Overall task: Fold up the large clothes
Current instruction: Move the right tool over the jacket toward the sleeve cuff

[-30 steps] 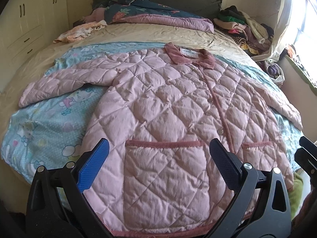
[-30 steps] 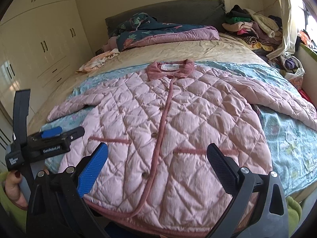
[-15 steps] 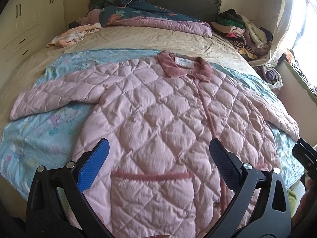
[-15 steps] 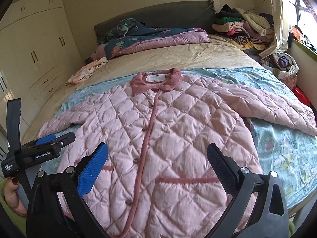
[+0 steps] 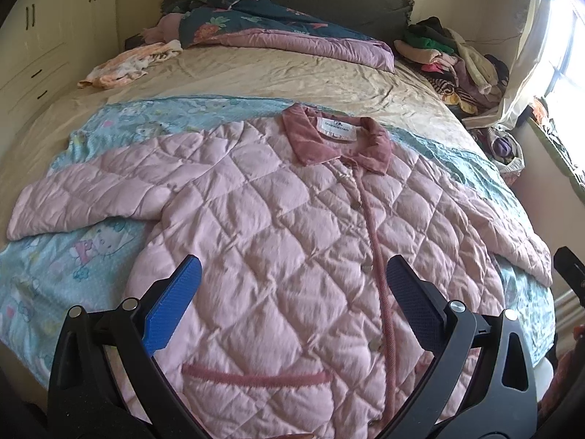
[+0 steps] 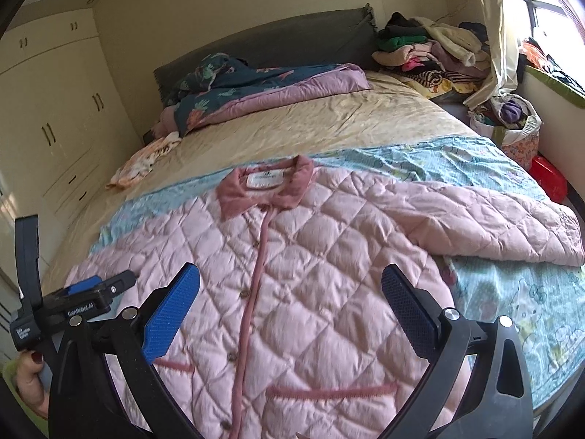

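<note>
While the left gripper [image 5: 290, 291] hangs above the lower half of the quilted pink jacket [image 5: 278, 226], its blue-padded fingers [image 5: 172, 305] are spread wide with nothing between them. In the left wrist view the jacket lies front-up and buttoned on a light blue cartoon-print sheet [image 5: 55, 263] covering the near part of the bed [image 5: 256, 77], its dusty-rose collar [image 5: 336, 139] pointing toward the headboard [image 5: 292, 3]. One sleeve [image 5: 87, 197] stretches out to the left across the sheet; the other runs down toward the right edge of the bed. A patch pocket with rose trim [image 5: 256, 378] shows between the fingers. A dark floral quilt [image 5: 256, 25] is bunched at the head of the bed, and a pile of clothes [image 5: 453, 58] sits at the far right corner.

In the right wrist view the right gripper [image 6: 290, 289] is likewise released, fingers [image 6: 170, 316] far apart and empty, poised over the jacket's [image 6: 310, 274] button placket [image 6: 256, 281]. The jacket's sleeve [image 6: 504, 226] lies folded over on the sheet [image 6: 512, 303] to the right. At the lower left the other gripper's body [image 6: 73, 303] appears, held by a hand [image 6: 31, 380] with dark red nails. Cream wardrobes [image 6: 55, 109] line the left wall.
</note>
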A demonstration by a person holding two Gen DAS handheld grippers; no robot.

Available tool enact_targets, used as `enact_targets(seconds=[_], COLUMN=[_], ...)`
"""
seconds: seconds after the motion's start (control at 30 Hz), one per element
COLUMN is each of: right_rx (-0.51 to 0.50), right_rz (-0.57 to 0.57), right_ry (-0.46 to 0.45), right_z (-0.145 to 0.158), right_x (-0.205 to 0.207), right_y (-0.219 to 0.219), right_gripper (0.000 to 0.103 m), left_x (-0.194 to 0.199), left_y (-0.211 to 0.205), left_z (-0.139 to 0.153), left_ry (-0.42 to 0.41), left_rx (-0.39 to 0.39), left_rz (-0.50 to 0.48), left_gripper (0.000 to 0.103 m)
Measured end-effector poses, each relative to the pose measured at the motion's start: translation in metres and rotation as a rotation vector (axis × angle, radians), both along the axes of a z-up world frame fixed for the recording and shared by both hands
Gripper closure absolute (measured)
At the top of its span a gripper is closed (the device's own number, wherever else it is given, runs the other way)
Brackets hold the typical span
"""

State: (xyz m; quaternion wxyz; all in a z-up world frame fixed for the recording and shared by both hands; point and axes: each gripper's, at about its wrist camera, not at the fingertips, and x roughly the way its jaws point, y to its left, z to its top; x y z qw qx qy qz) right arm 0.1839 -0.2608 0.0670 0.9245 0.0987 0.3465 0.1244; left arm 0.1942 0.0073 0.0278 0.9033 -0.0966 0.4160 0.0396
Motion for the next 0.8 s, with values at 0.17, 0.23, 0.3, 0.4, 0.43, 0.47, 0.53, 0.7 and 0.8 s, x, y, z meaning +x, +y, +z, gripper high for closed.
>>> enact_targets(seconds=[0.17,0.23,0.3,0.4,0.43,0.47,0.53,0.7,0.8], right_rx=[0.005,0.007,0.014,0.017,0.021,0.023,0.030,0.042,0.044], right_rz=[-0.031,-0.048,-0.063,-0.089,-0.099,-0.108,-0.134,-0.196,-0.242], right_ry=[-0.006,-0.010,-0.010,-0.011,-0.013,-0.014,-0.014,-0.002,0.009], right_z=[0.004,0.005,0.006,0.005,0.005,0.005,0.004,-0.003,-0.009], right_x=[0.020,0.028,0.036,0.046,0.049,0.052,0.060,0.075,0.083], right_y=[-0.008,-0.013,-0.018,-0.027,-0.031,-0.034,-0.044,-0.071,-0.089], right_gripper=[0.004,0.004,0.004,0.004,0.004,0.004,0.004,0.004,0.004], left_x=[0.021,0.030,0.037,0.049,0.053,0.056,0.065,0.083,0.095], left_y=[-0.003,-0.004,-0.005,-0.009,-0.011,-0.012,-0.015,-0.021,-0.027], left_z=[0.002,0.003,0.004,0.006,0.006,0.007,0.007,0.003,-0.001], left_ry=[0.001,0.003,0.004,0.003,0.002,0.001,-0.001,0.004,0.019], left_rx=[0.006,0.004,0.014,0.025,0.027,0.031,0.039,0.037,0.037], left_rz=[0.008,0.008,0.010,0.006,0.002,0.000,-0.001,-0.006,-0.009], left_gripper=[0.008,0.008,0.008,0.008,0.008,0.008,0.008,0.008,0.008])
